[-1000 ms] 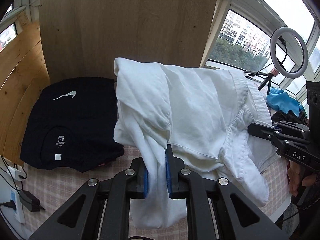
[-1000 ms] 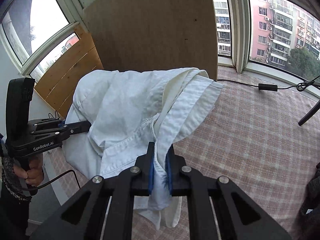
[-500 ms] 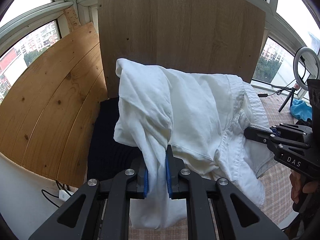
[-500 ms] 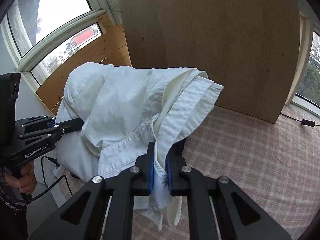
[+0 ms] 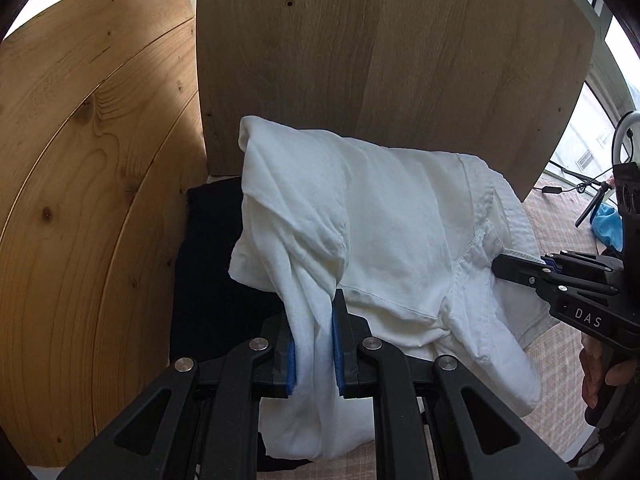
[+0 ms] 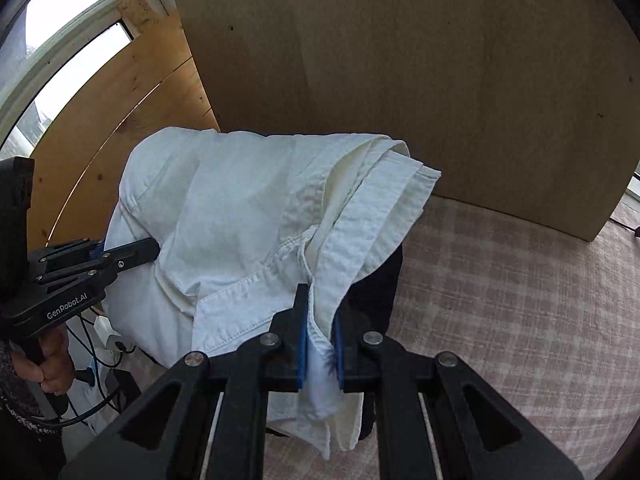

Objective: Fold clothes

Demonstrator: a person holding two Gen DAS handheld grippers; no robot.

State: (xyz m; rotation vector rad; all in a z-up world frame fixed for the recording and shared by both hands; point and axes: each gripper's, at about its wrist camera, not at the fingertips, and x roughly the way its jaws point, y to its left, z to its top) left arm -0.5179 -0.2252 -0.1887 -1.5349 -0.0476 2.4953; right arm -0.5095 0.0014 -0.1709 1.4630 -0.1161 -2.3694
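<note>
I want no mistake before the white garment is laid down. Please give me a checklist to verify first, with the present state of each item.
1. Left gripper shut on the white garment: ok.
2. Right gripper shut on the garment's other end: ok.
3. Garment flat between the grippers: not ok, it hangs bunched and creased.
4. Black clothing lies under the garment, so it is the landing spot: ok.
5. Wooden board behind is apart from the garment: cannot tell.
6. Checked cloth surface on the right is free of things: ok.
</note>
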